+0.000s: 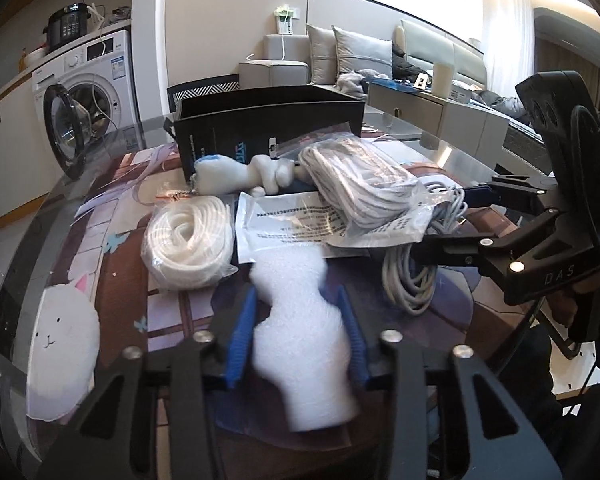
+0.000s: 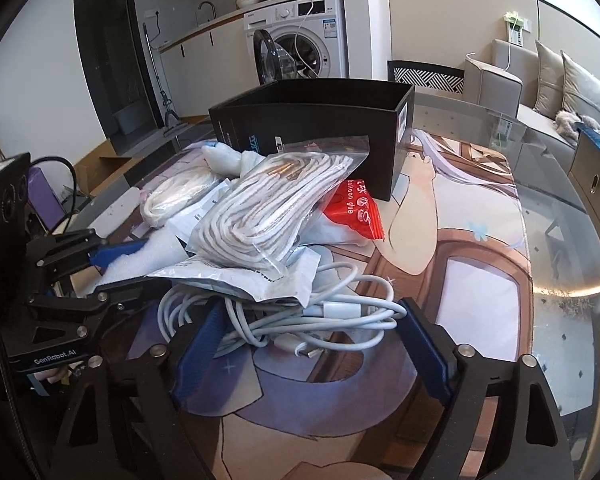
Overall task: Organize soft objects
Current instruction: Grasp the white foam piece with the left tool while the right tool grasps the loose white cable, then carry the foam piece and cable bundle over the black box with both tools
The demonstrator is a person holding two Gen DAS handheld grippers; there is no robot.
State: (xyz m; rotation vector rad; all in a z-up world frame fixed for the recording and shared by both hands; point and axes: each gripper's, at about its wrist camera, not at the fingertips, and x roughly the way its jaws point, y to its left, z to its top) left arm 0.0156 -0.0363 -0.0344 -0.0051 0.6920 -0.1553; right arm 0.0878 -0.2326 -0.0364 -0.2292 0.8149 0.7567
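Left claw clenched on foam, right claw spread around the cable bundle.

My left gripper (image 1: 296, 332) pinches the white foam sheet (image 1: 300, 320), light and squashy, above the printed mat (image 2: 480, 280). My right gripper (image 2: 312, 344) straddles the coiled white cable (image 2: 320, 312); pads seemingly not pressing. Loops slip, so I'd grab mid-bundle, then the black box (image 2: 312, 120).

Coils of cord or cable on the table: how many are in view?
3. A bagged white rope coil lies left of the pile; a bagged corded bundle tops it; the loose white cable bundle sits between the right gripper's jaws. More may hide underneath.
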